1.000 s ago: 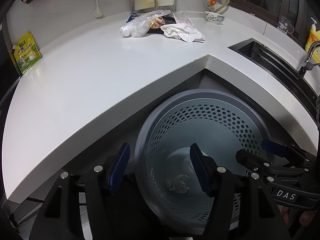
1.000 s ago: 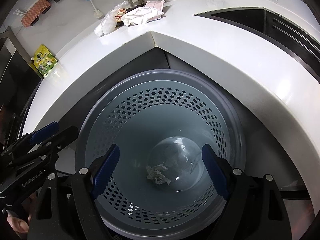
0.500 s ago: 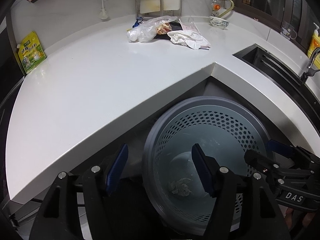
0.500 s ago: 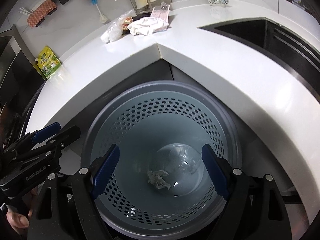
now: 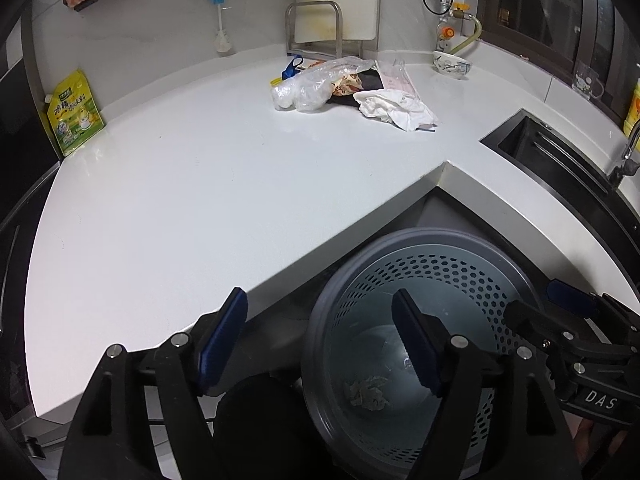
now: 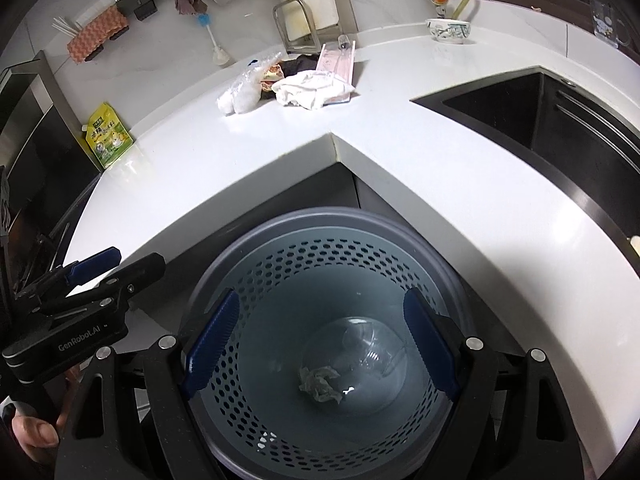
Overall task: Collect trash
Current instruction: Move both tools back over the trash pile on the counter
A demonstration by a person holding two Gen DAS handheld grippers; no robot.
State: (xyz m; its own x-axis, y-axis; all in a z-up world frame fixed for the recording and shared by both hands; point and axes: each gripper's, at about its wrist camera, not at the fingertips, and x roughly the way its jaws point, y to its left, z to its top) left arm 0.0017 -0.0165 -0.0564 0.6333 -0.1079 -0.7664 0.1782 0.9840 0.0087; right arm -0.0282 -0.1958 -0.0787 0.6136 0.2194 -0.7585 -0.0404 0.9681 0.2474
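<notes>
A: Your left gripper (image 5: 320,344) has just been opening, blue pads wider apart than a second ago, and nothing sits between them. One pad hangs over the counter edge, the other over the bin.

B: And your right gripper (image 6: 322,344)? Its jaws stand wide and empty too, straddling the mouth of the perforated grey bin (image 6: 320,232) just as they did a second ago.

A: Compare with a second back: both views now take in more of the white countertop (image 5: 180,200), and the bin has slid down toward 6 o'clock in each frame.

B: The trash you're after is up at 12 o'clock on the counter: a clear plastic bag (image 5: 308,88), a crumpled white wrapper (image 5: 394,110) touching it at its 3 o'clock, dark packaging between them.

A: Inside the bin, a crumpled tissue (image 6: 320,384) lies on the bottom, beside a clear plastic cup (image 6: 372,352).

B: That cup reads clearly only from your right camera; the left one's pad covers part of the bin floor.

A: The left view gives you the yellow bottle (image 5: 632,108) by the tap at 3 o'clock. The right view shows the sink (image 6: 540,112) basin deeper
</notes>
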